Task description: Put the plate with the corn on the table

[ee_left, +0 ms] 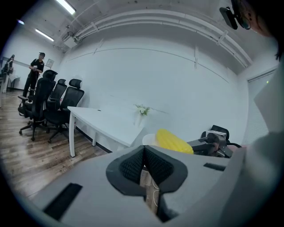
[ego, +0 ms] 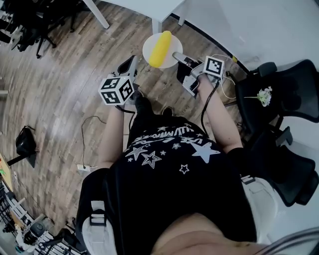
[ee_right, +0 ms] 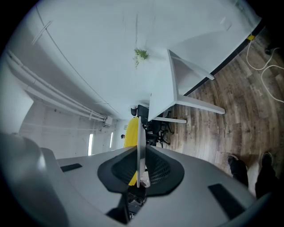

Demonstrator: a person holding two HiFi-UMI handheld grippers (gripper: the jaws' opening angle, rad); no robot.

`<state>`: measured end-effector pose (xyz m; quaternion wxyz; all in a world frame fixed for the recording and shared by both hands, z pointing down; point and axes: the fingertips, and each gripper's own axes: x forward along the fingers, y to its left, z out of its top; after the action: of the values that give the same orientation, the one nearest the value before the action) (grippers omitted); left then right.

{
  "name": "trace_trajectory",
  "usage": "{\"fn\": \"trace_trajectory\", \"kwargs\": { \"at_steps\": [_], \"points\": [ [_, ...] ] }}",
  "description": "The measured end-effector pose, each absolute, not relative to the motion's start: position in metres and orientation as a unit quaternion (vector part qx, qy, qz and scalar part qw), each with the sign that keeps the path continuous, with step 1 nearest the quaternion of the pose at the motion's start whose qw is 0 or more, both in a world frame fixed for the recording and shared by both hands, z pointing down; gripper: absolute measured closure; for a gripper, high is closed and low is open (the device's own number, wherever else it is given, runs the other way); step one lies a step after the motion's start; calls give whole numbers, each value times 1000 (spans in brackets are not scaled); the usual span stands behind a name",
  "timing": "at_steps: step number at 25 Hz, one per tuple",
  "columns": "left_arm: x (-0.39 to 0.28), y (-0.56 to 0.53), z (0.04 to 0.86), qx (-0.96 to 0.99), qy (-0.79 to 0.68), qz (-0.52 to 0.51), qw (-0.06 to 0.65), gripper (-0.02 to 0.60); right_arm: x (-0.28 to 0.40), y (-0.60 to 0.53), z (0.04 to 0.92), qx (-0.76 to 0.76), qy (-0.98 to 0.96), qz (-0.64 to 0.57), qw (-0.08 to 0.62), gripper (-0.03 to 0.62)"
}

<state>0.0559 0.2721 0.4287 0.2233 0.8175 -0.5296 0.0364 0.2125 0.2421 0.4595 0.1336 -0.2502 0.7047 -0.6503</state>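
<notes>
A white plate [ego: 149,49] with a yellow corn cob [ego: 161,49] on it hangs level above the wooden floor in front of me. My right gripper [ego: 176,55] is shut on the plate's right rim. In the right gripper view the plate [ee_right: 140,133] stands edge-on between the pads, with the corn [ee_right: 131,133] on its left. My left gripper [ego: 128,65] is shut and holds nothing, a little left of the plate and apart from it. From the left gripper [ee_left: 144,150] view the corn [ee_left: 174,141] and plate [ee_left: 149,139] lie just beyond the jaws.
A white table [ego: 149,9] stands just past the plate, its leg [ego: 157,24] near the rim. Black office chairs [ego: 279,99] crowd my right, with a small bunch of flowers [ego: 264,95] there. Cables [ego: 227,88] trail on the floor. More chairs [ee_left: 57,104] and a person [ee_left: 35,71] are far left.
</notes>
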Motion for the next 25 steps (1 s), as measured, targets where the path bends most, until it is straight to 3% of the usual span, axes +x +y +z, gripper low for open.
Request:
{"fn": "trace_trajectory", "kwargs": {
  "at_steps": [25],
  "points": [
    [-74, 143, 427, 820, -523, 32, 228, 575, 105, 118, 451, -270, 707, -637, 145, 559]
  ]
}}
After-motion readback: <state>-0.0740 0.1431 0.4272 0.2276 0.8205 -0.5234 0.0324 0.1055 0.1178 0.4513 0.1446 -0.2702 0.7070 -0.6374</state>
